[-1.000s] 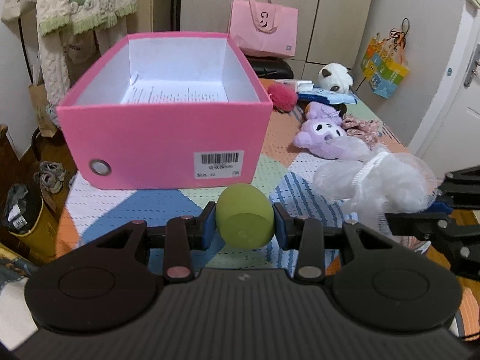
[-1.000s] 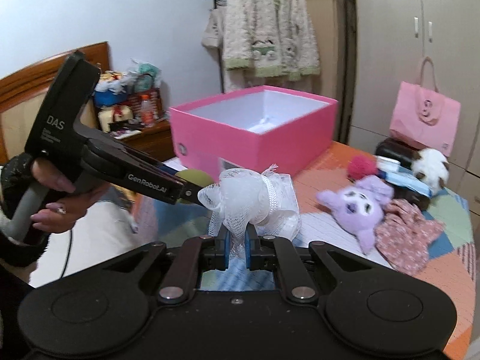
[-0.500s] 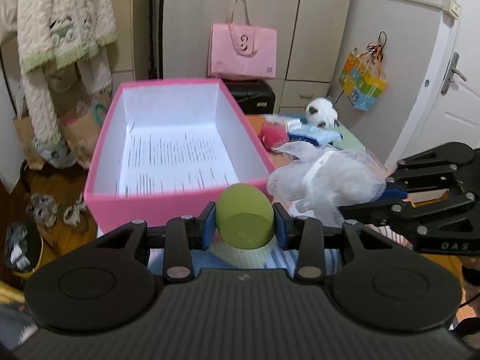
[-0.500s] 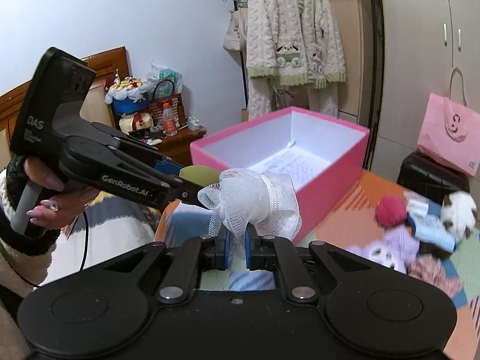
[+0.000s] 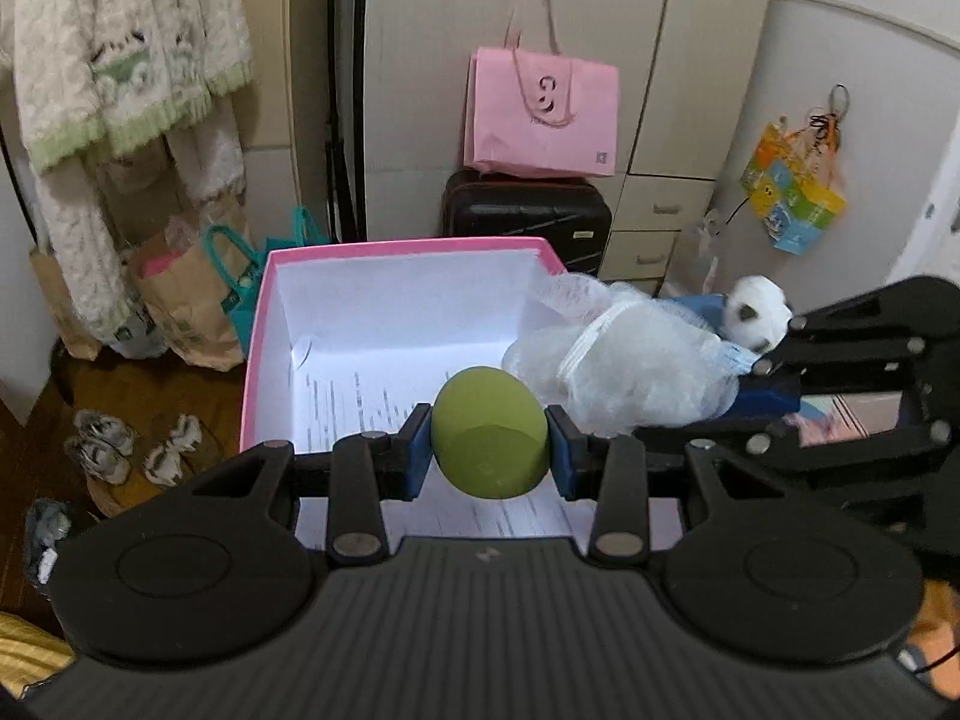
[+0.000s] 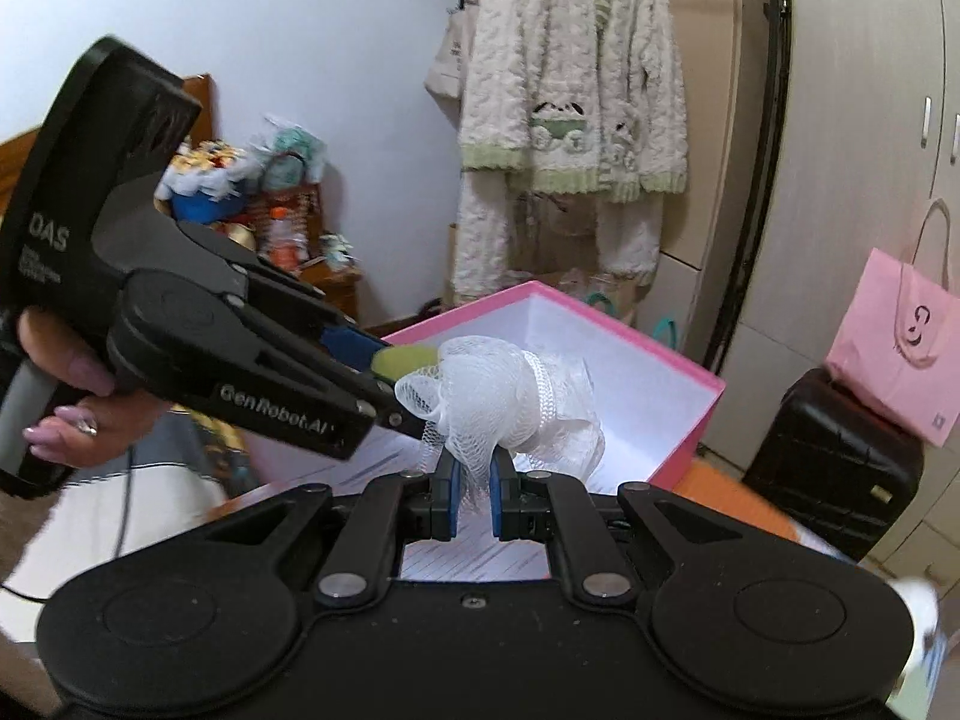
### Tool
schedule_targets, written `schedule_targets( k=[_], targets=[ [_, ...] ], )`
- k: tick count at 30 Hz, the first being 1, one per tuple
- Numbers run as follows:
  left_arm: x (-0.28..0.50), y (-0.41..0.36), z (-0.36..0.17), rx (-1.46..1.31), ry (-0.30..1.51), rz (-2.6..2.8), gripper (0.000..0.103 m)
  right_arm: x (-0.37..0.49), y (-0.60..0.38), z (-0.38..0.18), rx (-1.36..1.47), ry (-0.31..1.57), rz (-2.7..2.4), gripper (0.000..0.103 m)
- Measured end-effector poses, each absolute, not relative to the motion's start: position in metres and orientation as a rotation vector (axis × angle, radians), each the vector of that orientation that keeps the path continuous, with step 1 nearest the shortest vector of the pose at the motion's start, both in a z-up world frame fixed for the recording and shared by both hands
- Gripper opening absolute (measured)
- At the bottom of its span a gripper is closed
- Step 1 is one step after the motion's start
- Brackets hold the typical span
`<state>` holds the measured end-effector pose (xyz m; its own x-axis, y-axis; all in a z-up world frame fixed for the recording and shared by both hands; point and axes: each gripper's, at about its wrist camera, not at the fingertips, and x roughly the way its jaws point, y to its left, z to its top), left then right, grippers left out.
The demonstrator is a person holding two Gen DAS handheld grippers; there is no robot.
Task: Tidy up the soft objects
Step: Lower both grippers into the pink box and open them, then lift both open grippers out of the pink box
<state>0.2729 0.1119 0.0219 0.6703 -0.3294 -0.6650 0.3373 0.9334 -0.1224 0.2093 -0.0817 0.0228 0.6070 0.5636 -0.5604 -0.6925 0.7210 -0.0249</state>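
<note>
Left gripper [image 5: 489, 450] clamps green sponge [image 5: 489, 429] above pink box [image 5: 408, 300].

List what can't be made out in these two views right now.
- Near floor of the pink box: left wrist view, hidden by the left tool and green sponge.
- Panda toy: blurred, partly behind the mesh pouf.
- Printed sheet in the box: text too small.
- Table: right wrist view, hidden by the right tool.

Matt green sponge [image 5: 489, 432]; white netted mesh pouf [image 6: 510, 402] — pink cardboard box [image 5: 255, 348].
</note>
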Motion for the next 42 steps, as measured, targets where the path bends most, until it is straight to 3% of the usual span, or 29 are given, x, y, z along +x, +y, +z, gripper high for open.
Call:
schedule_targets(
  k=[10,26,28,30,32,35,42],
  targets=[
    [0.375,0.113,-0.037,-0.122,0.983,-0.324,0.038,0.311,-0.050,-0.012,-0.396,0.731,0.706,0.011],
    [0.404,0.124,-0.073,-0.247,1.027,-0.205,0.041,0.347,-0.005,-0.036,-0.669,0.859,0.646,0.013],
    [0.406,0.125,-0.074,-0.248,1.030,-0.192,0.045,0.348,0.000,-0.036,-0.695,0.853,0.637,0.017],
    [0.406,0.123,-0.073,-0.228,1.034,-0.197,0.052,0.346,0.001,-0.037,-0.709,0.849,0.631,0.027],
    [0.403,0.121,-0.071,-0.201,1.031,-0.214,0.063,0.346,-0.001,-0.035,-0.698,0.846,0.630,0.033],
    [0.392,0.120,-0.057,-0.167,1.008,-0.251,0.065,0.345,-0.009,-0.027,-0.645,0.836,0.643,0.051],
    [0.348,0.124,-0.013,-0.072,0.888,-0.292,0.070,0.324,-0.045,0.006,-0.435,0.800,0.731,0.059]
  ],
)
